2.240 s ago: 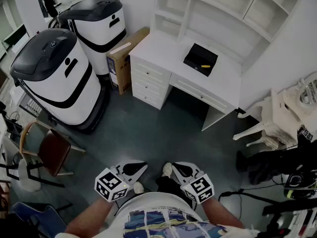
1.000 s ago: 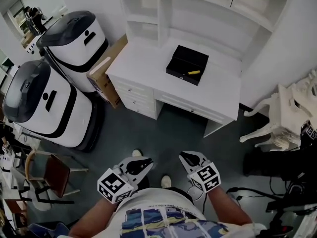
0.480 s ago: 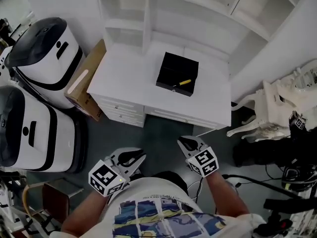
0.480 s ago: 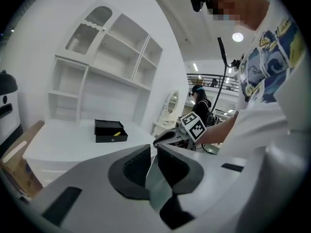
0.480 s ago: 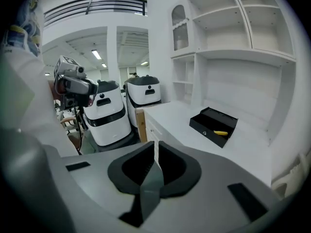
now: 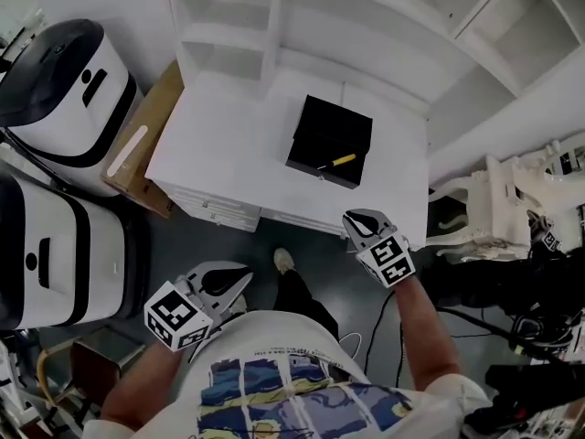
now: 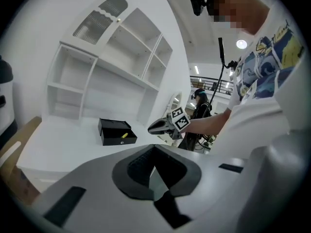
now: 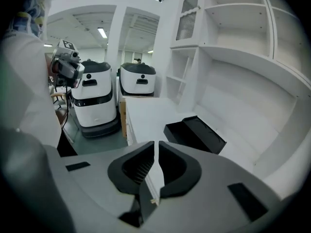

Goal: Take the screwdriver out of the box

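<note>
Our right gripper (image 6: 353,217) hovers at the smooth white desk's (image 6: 228,154) front edge, left gripper (image 6: 243,270) short of it, both closed, empty; mid-desk, a yellow screwdriver (image 6: 339,161) lies in the black box (image 6: 331,131).

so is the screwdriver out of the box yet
No, the screwdriver lies inside the open black box on the white desk.

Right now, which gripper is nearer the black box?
The right gripper, at the white desk in front of the open black box; the left gripper is over the floor.
</note>
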Demonstrator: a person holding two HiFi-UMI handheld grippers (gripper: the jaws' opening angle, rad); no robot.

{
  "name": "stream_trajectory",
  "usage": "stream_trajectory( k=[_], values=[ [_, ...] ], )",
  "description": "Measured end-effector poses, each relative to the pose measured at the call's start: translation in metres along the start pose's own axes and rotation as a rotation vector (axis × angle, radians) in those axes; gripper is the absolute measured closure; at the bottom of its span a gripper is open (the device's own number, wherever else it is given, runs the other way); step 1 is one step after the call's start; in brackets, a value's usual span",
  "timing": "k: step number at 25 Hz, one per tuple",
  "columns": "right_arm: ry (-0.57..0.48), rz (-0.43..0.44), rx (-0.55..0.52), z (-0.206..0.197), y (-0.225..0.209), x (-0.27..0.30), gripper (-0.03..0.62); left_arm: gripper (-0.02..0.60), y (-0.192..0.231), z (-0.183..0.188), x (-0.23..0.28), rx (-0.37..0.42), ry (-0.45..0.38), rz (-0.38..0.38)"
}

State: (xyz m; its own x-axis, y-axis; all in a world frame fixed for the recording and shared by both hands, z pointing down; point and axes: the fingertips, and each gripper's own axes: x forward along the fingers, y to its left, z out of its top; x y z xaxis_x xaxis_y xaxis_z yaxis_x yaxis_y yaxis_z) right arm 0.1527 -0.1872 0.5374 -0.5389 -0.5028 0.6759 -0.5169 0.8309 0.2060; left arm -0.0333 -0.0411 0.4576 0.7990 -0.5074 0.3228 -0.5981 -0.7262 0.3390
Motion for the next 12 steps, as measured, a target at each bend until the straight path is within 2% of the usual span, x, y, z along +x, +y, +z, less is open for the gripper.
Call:
stream_trajectory(
  k=[7, 10, 12],
  values=[
    [0.114, 0.11, -0.243, -0.007, -0.091, 0.068, 0.554, 0.569, 0.044, 0.051, 0.05, -0.012, -0.018, 0.108],
    [0.153, 0.179, -0.351, -0.012, -0.112, 0.098, 0.531, 0.569, 0.057, 0.067, 0.07, -0.017, -0.023, 0.15],
    [0.185, 0.232, -0.415, -0.02, -0.118, 0.118, 0.486, 0.569, 0.063, 0.074, 0.08, -0.022, -0.021, 0.181]
  ],
)
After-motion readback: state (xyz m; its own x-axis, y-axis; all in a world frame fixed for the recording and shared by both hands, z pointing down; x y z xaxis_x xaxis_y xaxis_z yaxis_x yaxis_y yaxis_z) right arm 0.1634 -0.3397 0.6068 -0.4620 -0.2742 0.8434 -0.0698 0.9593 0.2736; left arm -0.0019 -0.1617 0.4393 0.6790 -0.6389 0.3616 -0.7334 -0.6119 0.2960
